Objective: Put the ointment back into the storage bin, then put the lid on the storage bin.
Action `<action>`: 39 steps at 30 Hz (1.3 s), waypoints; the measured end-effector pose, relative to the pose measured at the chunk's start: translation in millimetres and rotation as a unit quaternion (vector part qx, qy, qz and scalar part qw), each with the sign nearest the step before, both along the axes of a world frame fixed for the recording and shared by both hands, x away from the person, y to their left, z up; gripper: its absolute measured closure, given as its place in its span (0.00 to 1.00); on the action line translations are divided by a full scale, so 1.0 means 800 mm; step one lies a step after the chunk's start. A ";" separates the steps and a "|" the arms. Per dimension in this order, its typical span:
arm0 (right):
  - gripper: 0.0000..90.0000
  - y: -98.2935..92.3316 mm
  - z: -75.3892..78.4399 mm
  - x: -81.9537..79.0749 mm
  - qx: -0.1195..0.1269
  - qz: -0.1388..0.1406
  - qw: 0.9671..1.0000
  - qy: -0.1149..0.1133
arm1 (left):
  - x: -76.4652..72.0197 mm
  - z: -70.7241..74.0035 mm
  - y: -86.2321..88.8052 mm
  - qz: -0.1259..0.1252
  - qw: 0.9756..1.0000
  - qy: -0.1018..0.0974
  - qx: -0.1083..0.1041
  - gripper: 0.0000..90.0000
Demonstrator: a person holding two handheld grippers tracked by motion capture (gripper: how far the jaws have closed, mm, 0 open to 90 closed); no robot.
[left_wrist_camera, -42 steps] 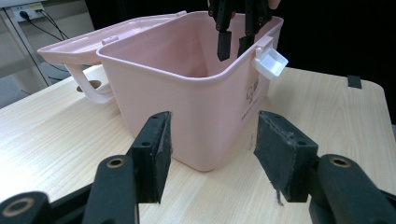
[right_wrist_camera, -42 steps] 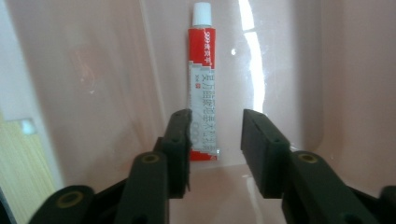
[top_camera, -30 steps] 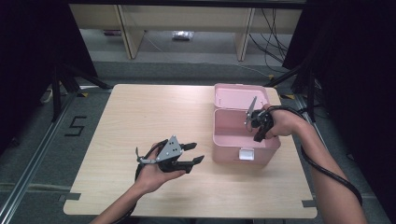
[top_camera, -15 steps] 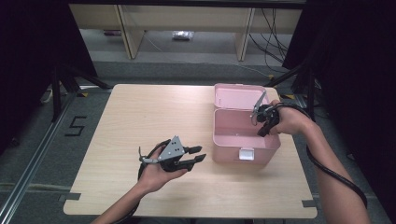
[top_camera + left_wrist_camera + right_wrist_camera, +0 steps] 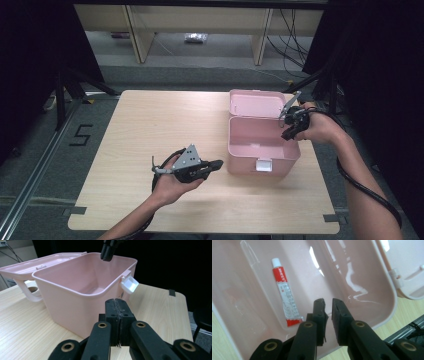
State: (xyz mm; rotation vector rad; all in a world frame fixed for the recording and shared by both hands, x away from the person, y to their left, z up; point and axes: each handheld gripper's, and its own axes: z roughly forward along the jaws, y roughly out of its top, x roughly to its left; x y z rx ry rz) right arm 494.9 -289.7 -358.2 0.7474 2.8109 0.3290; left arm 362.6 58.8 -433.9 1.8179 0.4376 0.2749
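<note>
A pink plastic box (image 5: 262, 150) stands open at the table's right, its lid (image 5: 255, 102) folded back. On its floor lies a red-and-white tube (image 5: 286, 296). My right gripper (image 5: 287, 133) hovers over the box's right rim and points down into it. Its jaws (image 5: 328, 302) have just been opening and stand a little apart, open, with nothing between them. The tube lies below and to their left, untouched. My left gripper (image 5: 216, 165) rests left of the box, aimed at its side wall (image 5: 75, 307). Its jaws (image 5: 117, 302) have just closed and are shut on nothing.
A white latch (image 5: 263, 165) hangs on the box's front wall. The box's handle (image 5: 31, 291) rests on the table beside the lid. Bare tabletop (image 5: 150, 125) stretches left of the box. Beyond the table's far edge are shelf legs and cables (image 5: 295, 45).
The left gripper's jaws, spread wide a second ago, have closed together. The right hand has drawn up and rightward, from over the box's inside toward its right rim.
</note>
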 end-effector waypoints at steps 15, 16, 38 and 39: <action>0.82 -0.015 0.025 0.023 0.069 -0.128 0.988 -0.049 | -0.002 0.004 -0.022 -0.018 1.000 0.002 -0.013 0.99; 0.82 -0.016 0.025 0.025 0.072 -0.130 0.987 -0.053 | -0.002 0.004 -0.024 -0.019 1.000 0.003 -0.014 0.99; 0.88 -0.030 0.031 0.048 0.123 -0.288 0.944 -0.106 | 0.000 0.000 -0.048 -0.027 0.999 -0.001 -0.020 0.99; 0.88 -0.030 0.031 0.049 0.122 -0.289 0.943 -0.107 | -0.001 0.000 -0.049 -0.027 0.999 -0.001 -0.020 0.99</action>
